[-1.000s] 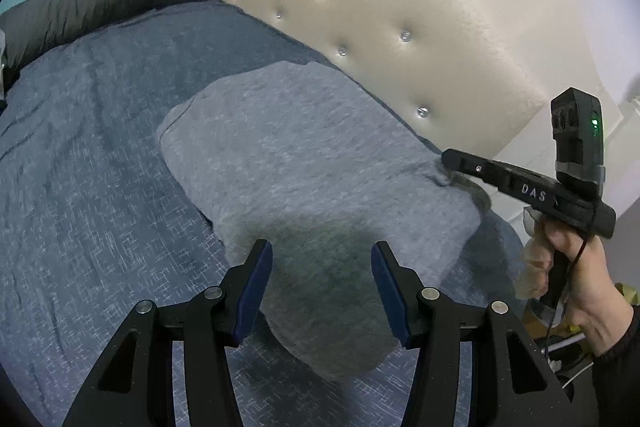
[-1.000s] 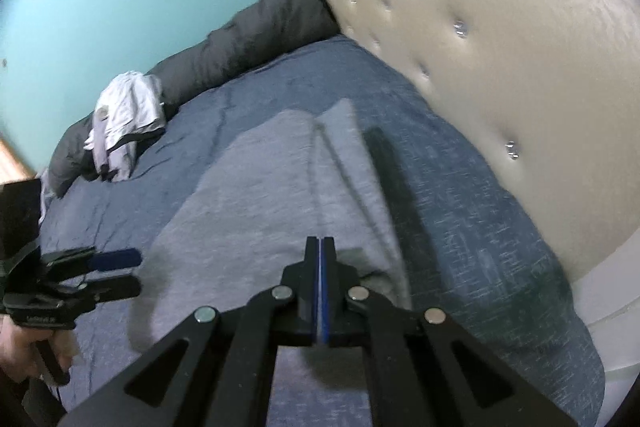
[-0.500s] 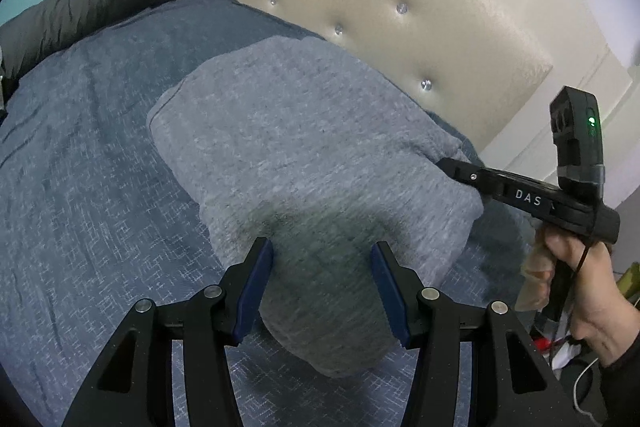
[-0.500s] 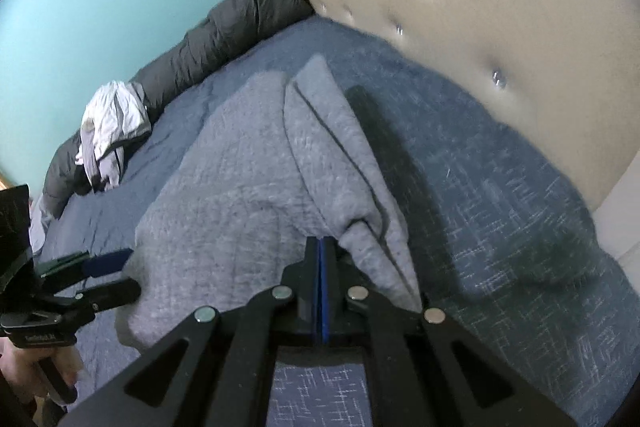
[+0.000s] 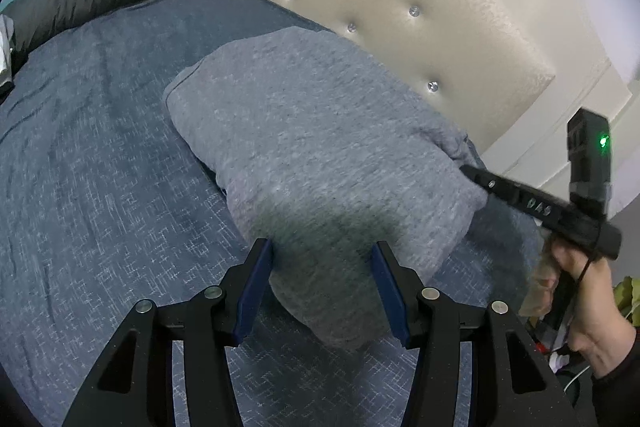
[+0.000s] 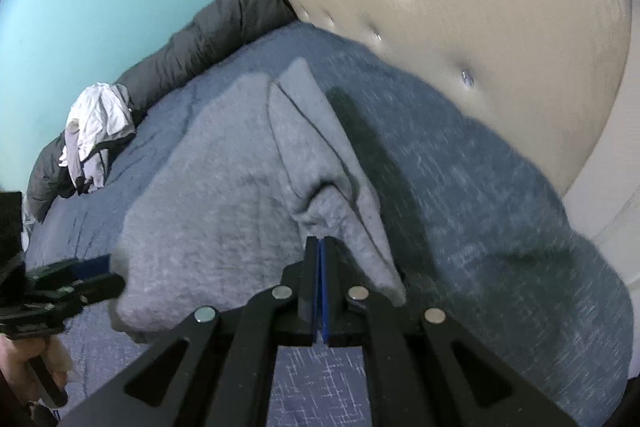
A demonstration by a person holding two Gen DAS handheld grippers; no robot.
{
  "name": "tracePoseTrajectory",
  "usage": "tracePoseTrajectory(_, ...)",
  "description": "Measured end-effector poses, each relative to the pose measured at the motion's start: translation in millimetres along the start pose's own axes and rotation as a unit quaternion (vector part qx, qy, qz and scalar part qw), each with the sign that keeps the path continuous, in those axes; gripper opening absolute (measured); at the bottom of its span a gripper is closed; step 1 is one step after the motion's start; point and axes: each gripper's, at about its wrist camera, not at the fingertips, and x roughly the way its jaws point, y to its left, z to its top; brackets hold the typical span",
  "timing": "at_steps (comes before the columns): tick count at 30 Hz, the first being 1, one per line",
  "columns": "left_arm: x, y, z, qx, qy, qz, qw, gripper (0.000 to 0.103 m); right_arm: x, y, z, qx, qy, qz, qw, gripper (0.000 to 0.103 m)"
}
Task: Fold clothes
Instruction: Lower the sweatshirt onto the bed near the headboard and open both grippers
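While the grey folded garment (image 5: 320,155) lies on the blue bedspread (image 5: 100,187), its long axis running away toward the headboard (image 5: 400,7), the left gripper (image 5: 322,291) hangs half open over its near end, holding nothing. From the right wrist, the right gripper (image 6: 320,267) is fully closed and seems to pinch the garment's near right edge, so it is nearer.

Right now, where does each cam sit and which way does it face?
Left wrist: on the left gripper, angled down at the folded grey knit garment; right hand and right gripper at right.
Right wrist: on the shut right gripper, same garment; left gripper at left.
Shared: garment, blue bedspread, cream tufted headboard.
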Motion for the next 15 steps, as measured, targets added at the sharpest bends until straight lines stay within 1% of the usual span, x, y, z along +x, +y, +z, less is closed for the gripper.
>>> tracePoseTrajectory(3, -1, -1, 2, -0.001, 0.005, 0.002, 1.0000, 0.056, -2, 2, -5, 0.011, -0.002, -0.006, 1.000, 0.000)
tracePoseTrajectory(5, -10, 0, 3, -0.006, -0.002, -0.001, 1.0000, 0.056, -13, 7, -7, 0.019, -0.015, -0.007, 1.000, 0.000)
tracePoseTrajectory(9, -27, -1, 1, -0.010, -0.014, -0.002, 0.9998, 0.056, -35, 19, -6, 0.006, -0.038, -0.018, 0.999, 0.000)
tracePoseTrajectory(15, -56, -9, -3, -0.013, -0.027, -0.004, 0.9995, 0.056, -65, 31, -7, 0.003, -0.056, -0.017, 0.998, 0.000)
